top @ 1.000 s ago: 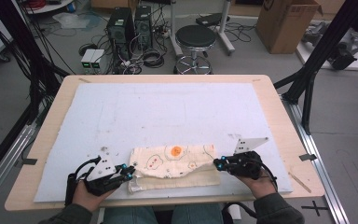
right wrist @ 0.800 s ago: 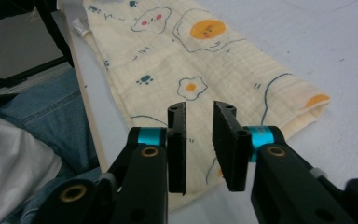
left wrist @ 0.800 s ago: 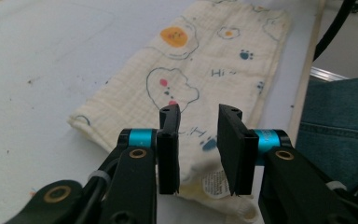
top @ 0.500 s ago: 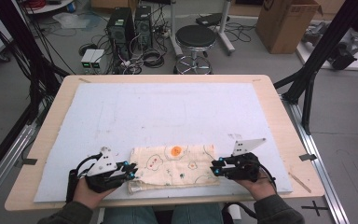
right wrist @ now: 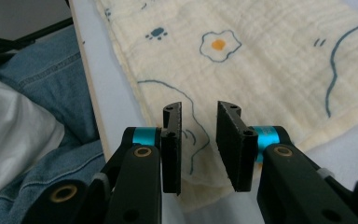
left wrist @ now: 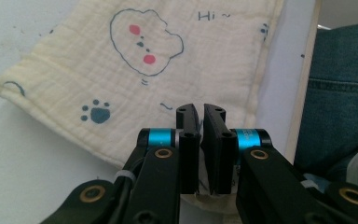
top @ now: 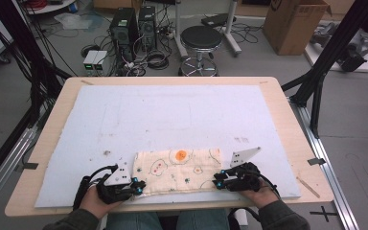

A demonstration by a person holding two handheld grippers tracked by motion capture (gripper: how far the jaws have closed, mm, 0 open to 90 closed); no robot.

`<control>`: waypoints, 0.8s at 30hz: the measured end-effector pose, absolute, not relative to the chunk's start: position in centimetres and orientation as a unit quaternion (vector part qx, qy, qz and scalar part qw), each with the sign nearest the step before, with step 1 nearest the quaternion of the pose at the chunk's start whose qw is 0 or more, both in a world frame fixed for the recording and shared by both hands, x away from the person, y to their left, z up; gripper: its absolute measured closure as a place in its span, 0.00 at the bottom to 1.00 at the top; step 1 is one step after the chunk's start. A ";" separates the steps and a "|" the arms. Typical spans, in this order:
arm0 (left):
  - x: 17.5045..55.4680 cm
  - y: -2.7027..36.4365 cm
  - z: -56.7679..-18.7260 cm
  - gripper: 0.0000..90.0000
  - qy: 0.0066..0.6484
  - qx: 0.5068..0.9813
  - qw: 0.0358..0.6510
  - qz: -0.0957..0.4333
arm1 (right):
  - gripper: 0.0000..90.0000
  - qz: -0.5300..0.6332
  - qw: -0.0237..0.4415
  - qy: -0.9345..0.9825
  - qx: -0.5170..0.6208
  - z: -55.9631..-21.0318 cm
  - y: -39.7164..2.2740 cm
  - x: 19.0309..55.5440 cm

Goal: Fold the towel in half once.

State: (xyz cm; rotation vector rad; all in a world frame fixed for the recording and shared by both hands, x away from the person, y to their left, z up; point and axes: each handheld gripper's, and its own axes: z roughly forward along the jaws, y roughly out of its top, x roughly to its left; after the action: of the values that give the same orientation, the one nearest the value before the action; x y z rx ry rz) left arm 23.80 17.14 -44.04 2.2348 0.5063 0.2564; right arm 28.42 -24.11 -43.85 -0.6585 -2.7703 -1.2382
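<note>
- Where the high view looks down, a folded cream cloth point(top: 177, 170) lies at the near edge of the white mat point(top: 172, 115), left gripper point(top: 136, 186) and right gripper point(top: 219, 180) at its ends.
- Left gripper view: jaws nearly together, pinching the cloth point(left wrist: 158, 60) edge.
- Right gripper view: jaws have just been opening, now narrowly parted astride the cloth point(right wrist: 261, 65) edge, not pressing.

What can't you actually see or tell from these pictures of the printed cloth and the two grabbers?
- Left gripper: whether its nearly shut jaws pinch the cloth; in the left gripper view the jaws hide that edge.
- Right gripper: the cloth corner below its parted jaws is hidden.
- High view: the small prints are too small to read.
</note>
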 end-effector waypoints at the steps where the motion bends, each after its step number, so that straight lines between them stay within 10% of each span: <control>1: 23.7 17.2 -44.1 0.93 0.201 0.885 0.407 0.100 | 0.79 -0.398 0.016 -0.893 -0.210 -43.9 -24.2 28.4; 14: 25.1 18.0 -42.3 0.83 0.242 0.846 0.462 0.112 | 0.79 -0.416 -0.006 -0.885 -0.210 -42.1 -24.0 29.1; 24: 28.9 17.1 -42.5 0.94 0.302 0.821 0.457 0.163 | 0.85 -0.430 -0.041 -0.871 -0.232 -40.8 -22.4 33.5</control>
State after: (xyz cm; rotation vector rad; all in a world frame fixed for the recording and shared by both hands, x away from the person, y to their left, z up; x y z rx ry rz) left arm 28.86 17.14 -42.47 2.0229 0.7447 0.4016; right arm 33.46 -22.37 -40.81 -0.7492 -2.8125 -1.3879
